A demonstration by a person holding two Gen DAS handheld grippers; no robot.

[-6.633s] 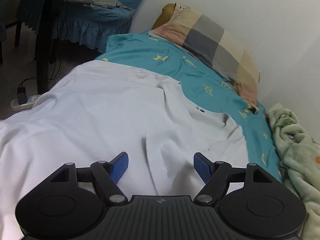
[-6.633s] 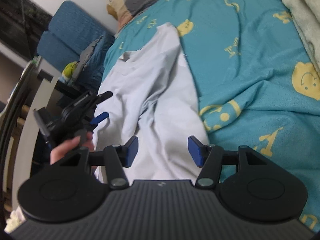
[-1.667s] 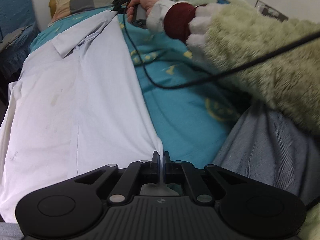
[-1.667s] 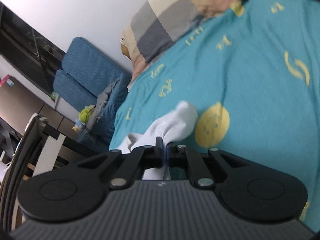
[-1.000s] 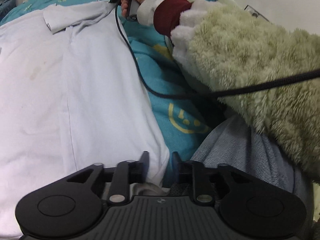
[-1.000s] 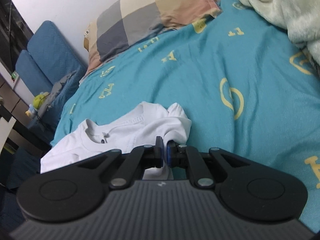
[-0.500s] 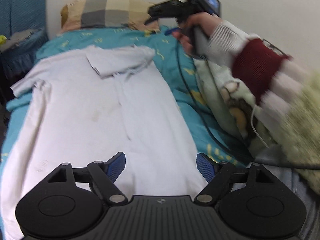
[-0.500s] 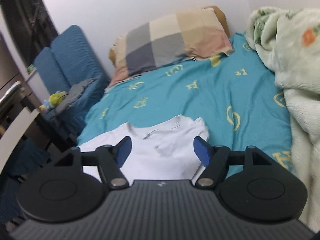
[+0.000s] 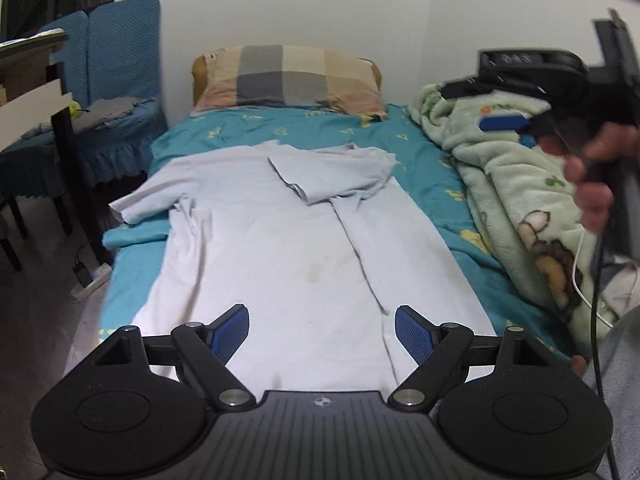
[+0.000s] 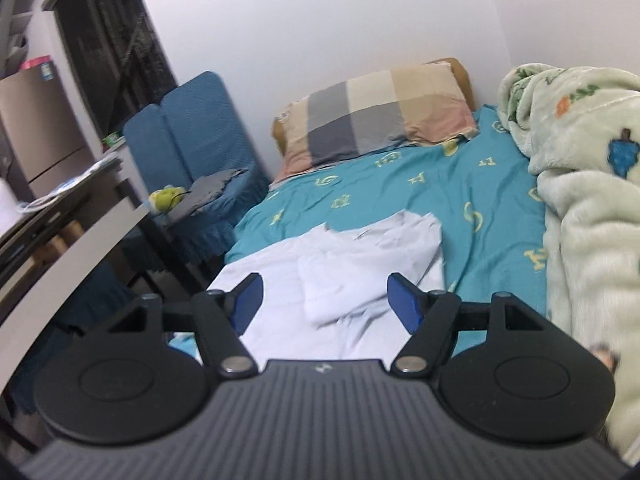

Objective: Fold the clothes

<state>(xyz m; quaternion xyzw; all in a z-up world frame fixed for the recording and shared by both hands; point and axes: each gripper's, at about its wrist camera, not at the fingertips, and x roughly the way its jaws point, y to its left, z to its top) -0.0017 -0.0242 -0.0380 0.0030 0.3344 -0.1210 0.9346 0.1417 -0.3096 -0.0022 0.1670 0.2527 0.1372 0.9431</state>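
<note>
Plainly, bedsheet (image 10: 404, 188) bears yellow letters, unclear.

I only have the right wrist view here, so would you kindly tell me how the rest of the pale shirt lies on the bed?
Observer: The left wrist view shows the whole pale blue short-sleeved shirt. The side nearer the fluffy green blanket is folded inward, leaving a long straight crease down the body.
Operator: Thank you. And the other sleeve?
Observer: That sleeve lies spread flat and unfolded, on the side away from the blanket.
Operator: Is the left claw holding anything?
Observer: No. The left claw has just been opening and stands open over the shirt's lower part, with nothing between its fingers.
</note>
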